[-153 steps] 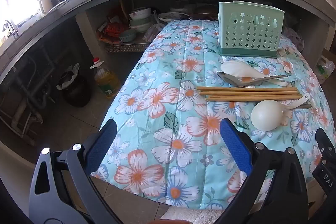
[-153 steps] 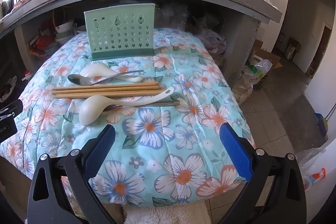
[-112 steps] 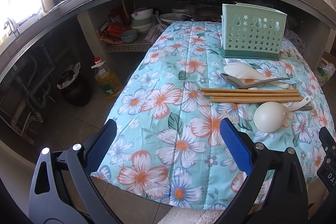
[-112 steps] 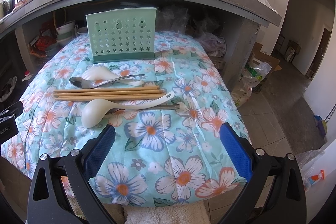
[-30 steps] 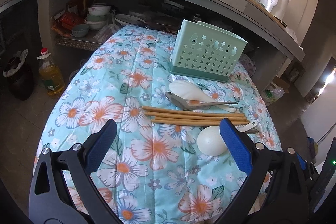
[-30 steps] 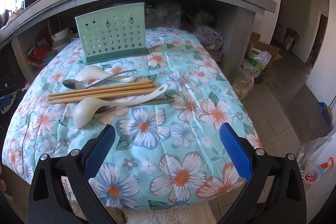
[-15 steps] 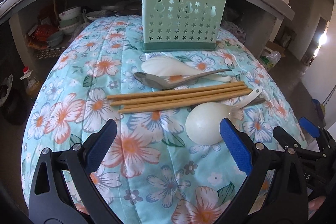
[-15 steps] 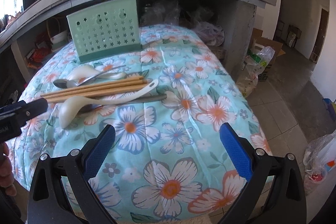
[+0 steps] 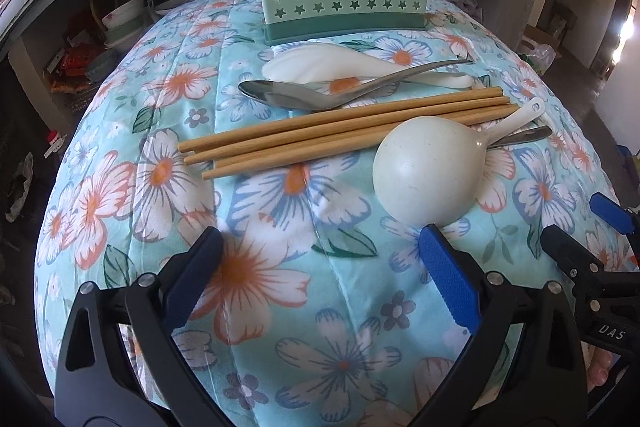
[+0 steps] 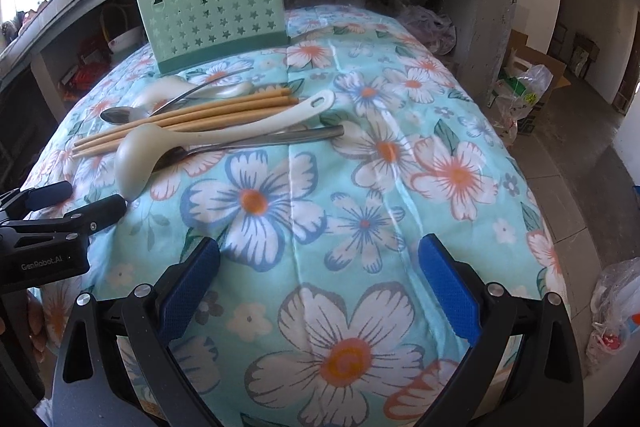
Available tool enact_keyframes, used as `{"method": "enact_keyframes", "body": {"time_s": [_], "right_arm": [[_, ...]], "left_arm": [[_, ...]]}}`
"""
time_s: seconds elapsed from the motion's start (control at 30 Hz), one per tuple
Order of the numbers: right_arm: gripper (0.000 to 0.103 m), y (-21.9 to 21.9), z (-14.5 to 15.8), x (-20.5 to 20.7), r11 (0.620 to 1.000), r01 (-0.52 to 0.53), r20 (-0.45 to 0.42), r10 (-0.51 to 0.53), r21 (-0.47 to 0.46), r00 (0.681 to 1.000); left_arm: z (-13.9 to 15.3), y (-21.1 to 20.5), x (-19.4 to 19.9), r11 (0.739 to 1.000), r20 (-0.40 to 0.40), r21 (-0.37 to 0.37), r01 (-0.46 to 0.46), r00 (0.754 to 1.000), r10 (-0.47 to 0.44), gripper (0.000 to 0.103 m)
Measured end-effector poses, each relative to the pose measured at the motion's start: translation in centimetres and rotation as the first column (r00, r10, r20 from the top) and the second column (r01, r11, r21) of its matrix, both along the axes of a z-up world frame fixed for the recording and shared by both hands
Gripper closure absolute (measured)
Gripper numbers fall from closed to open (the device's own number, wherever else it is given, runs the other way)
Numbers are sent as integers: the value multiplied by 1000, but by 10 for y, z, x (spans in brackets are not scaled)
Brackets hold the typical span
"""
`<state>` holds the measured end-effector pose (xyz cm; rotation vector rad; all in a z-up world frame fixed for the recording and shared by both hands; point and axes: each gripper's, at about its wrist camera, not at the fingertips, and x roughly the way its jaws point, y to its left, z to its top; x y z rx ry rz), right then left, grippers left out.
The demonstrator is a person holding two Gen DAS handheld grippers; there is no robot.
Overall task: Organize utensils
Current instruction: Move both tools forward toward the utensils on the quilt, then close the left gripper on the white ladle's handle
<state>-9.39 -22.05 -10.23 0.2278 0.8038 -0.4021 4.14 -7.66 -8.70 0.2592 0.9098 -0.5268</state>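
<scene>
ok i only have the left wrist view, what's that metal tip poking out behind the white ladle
observer: it's the handle of a second metal spoon. The right wrist view shows it lying under the white ladle, its bowl tucked beneath the ladle's bowl.
operator: and the right gripper, i only see its edge
observer: the right gripper is wide open and holds nothing, over the near part of the floral cloth.
</scene>
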Motion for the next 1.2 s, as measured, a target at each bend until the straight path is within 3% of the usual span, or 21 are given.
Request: {"method": "enact_keyframes", "body": {"time_s": [0.43, 0.63, 0.8, 0.93, 1.03, 1.2], "right_arm": [[6, -5, -4, 2, 999, -15, -3, 15, 29, 1000], [6, -6, -4, 1, 999, -22, 4, 21, 36, 1000], [6, -12, -2, -1, 996, -53, 12, 52, 77, 999], [6, -16, -1, -3, 992, -69, 17, 67, 103, 998], [6, -17, -2, -3, 991, -71, 18, 69, 110, 997], [6, -20, -1, -3, 991, -66, 20, 64, 120, 998]], "left_arm": [[1, -8, -8, 998, 52, 58, 17, 998, -20, 8], [18, -3, -23, 994, 105, 32, 104, 989, -107, 8], [30, -16, -44, 978, 187, 31, 205, 960, -207, 9], [29, -33, -51, 962, 217, 79, 261, 937, -273, 28], [24, -45, -54, 944, 259, 154, 293, 910, -324, 35], [13, -61, -63, 894, 348, 307, 328, 835, -426, 43]]}}
